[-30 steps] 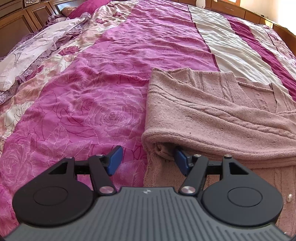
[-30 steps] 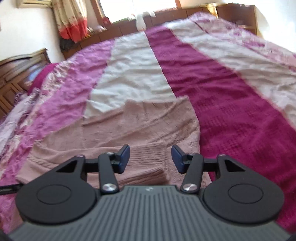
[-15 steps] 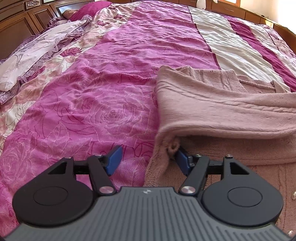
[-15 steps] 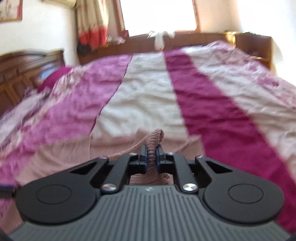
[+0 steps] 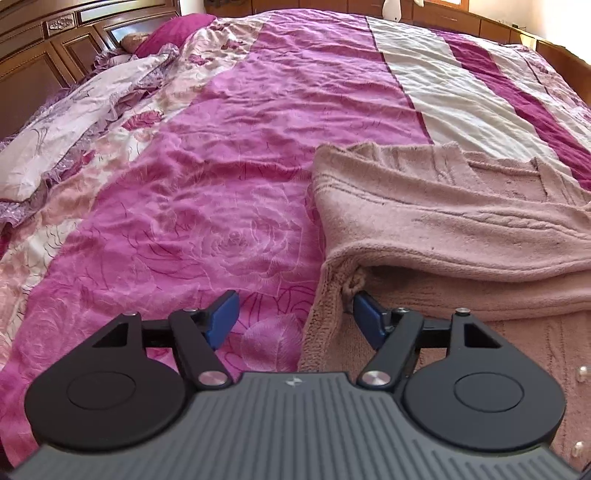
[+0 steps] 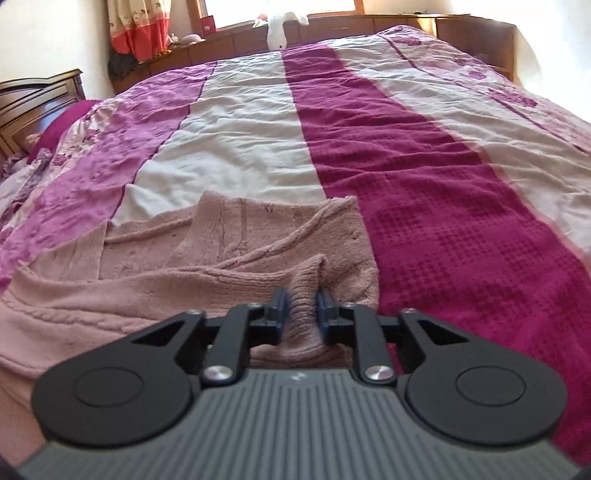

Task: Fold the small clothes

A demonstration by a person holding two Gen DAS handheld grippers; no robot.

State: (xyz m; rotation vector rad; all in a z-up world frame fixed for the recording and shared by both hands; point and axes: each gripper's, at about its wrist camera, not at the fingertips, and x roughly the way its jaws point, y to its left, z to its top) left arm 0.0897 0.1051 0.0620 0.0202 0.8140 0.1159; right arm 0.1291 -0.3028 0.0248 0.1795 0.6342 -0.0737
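A dusty pink knit sweater [image 5: 424, 221] lies on the bed, with its upper layer folded over the lower part. My left gripper [image 5: 294, 308] sits low at the sweater's left edge. Its jaws are wide apart and still opening; the right pad [image 5: 367, 317] is tucked just under the fold and nothing is pinched. In the right wrist view the sweater [image 6: 221, 243] lies ahead and to the left. My right gripper [image 6: 301, 302] has the ribbed sleeve cuff [image 6: 304, 277] bunched between its pads. Those jaws are opening, but the pads still touch the cuff.
The bed is covered by a spread [image 6: 424, 166] in pink, white and magenta stripes. Pillows [image 5: 85, 110] and a wooden headboard [image 5: 33, 59] are at the far left. A wooden ledge with a white soft toy [image 6: 277, 33] runs along the far side.
The right gripper closed on the sleeve cuff, lifted it, then came down over the sweater with its jaws slightly wider. In the left view the folded layer shifted a little and the left jaws widened slightly.
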